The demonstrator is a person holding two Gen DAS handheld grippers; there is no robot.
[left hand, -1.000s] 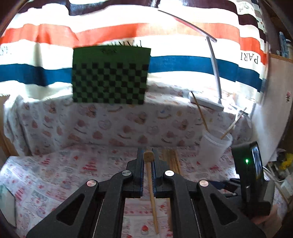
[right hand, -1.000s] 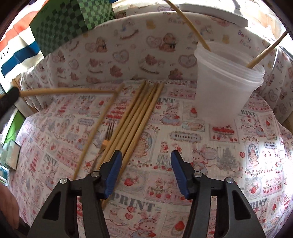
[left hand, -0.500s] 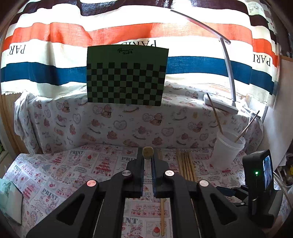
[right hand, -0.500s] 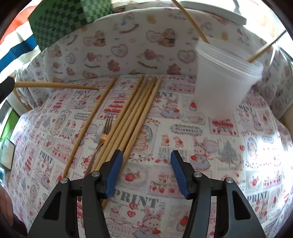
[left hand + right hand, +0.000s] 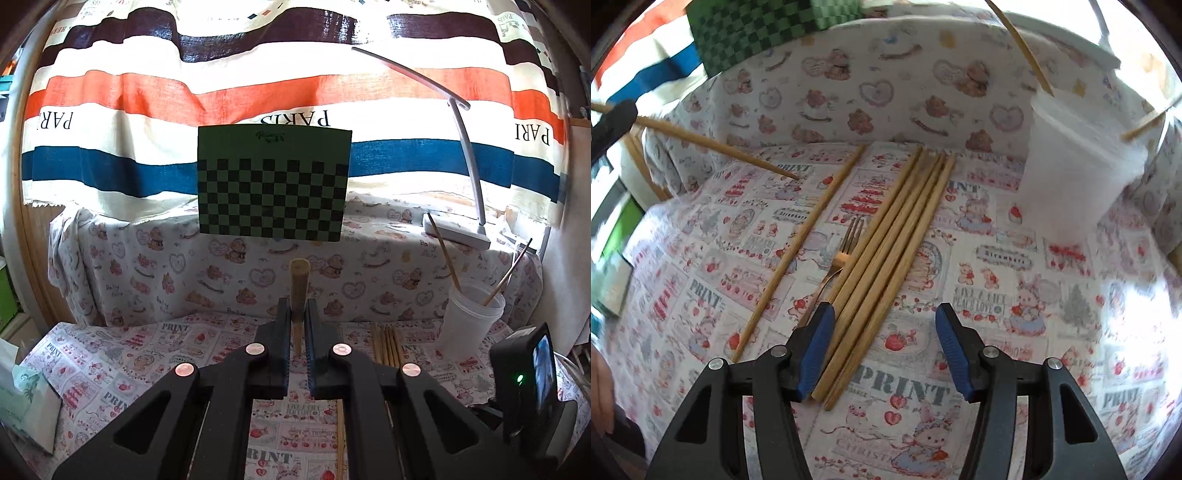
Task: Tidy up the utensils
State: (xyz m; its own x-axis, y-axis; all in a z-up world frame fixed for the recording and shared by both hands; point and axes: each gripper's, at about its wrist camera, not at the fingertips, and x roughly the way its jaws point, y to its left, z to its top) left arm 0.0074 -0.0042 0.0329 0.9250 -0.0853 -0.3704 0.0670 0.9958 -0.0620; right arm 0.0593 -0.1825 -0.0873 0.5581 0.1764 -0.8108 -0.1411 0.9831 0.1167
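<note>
tablecloth (image 5: 997, 369) covers the surface | white cup (image 5: 1075, 173) at far right edge, sticks inside | four-chopstick bundle (image 5: 894, 258) mid-surface, gold fork (image 5: 842, 254) touching its left | left gripper (image 5: 298, 321) pinching a chopstick (image 5: 299, 284) | right gripper (image 5: 884, 350) jaws spread, empty, over bundle's near end

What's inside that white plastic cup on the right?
Two wooden chopsticks stand in the white cup, leaning apart and sticking out past its rim. Their lower ends and the bottom of the cup are hidden by its cloudy wall, so anything else inside can't be seen.
</note>
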